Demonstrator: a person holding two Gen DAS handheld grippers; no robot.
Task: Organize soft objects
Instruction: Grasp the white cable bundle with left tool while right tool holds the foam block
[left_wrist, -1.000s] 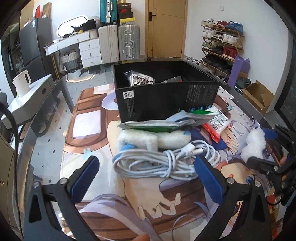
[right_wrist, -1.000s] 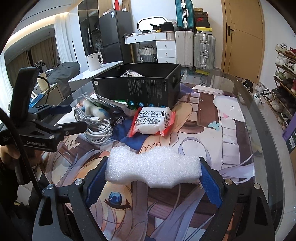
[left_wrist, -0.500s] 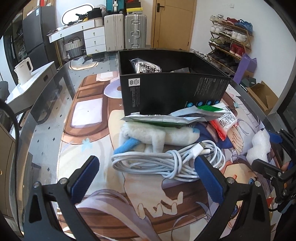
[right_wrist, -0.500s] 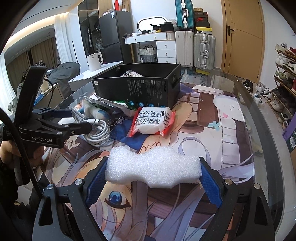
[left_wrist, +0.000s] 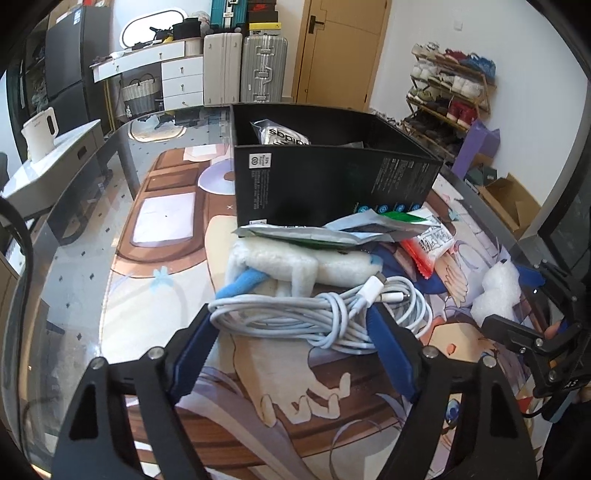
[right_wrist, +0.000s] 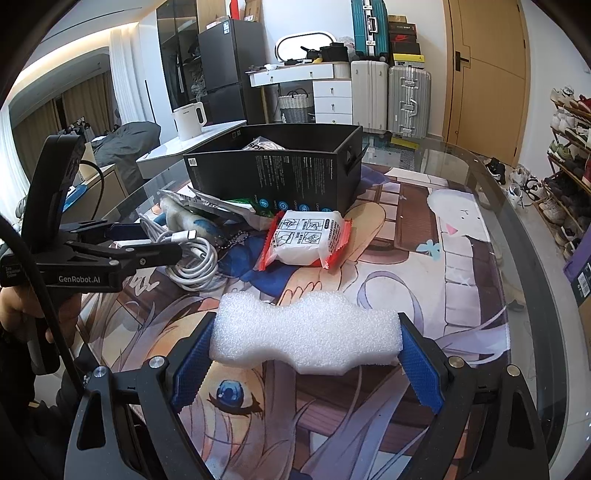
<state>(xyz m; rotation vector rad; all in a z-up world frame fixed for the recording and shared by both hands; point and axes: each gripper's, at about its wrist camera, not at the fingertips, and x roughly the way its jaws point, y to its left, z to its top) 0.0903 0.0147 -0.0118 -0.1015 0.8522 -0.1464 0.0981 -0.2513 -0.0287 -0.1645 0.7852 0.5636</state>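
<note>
my left claw (left_wrist: 291, 325) has its blue pads pressed on either end of the coiled white cable (left_wrist: 321, 314), narrow and holding the bundle, which lies on the tabletop (left_wrist: 74, 280) just in front of the fluffy white piece (left_wrist: 295, 264) at about 12 o'clock from the claw. i take the grip across the coil's width as a way to keep the loops together so nothing trails when it lifts; a loop or two at 3 o'clock sits outside the pad and could dangle. my right claw (right_wrist: 306, 341) is clamped on the white foam block (right_wrist: 306, 339), pads at its two short ends, the block held level just above the printed mat. end-to-end holding suits it, since foam squashes easily across the middle.

the black box (right_wrist: 280, 170) stands at 12 o'clock from both claws, open-topped, with a bagged item already inside, so i judge it the destination. the red-edged packet (right_wrist: 304, 240) and foil pouches (left_wrist: 332, 232) lie between the claws and the box, not yet sorted.

both claws point forward, low and roughly level with the tabletop, the left one at 9 o'clock in the right wrist view.
</note>
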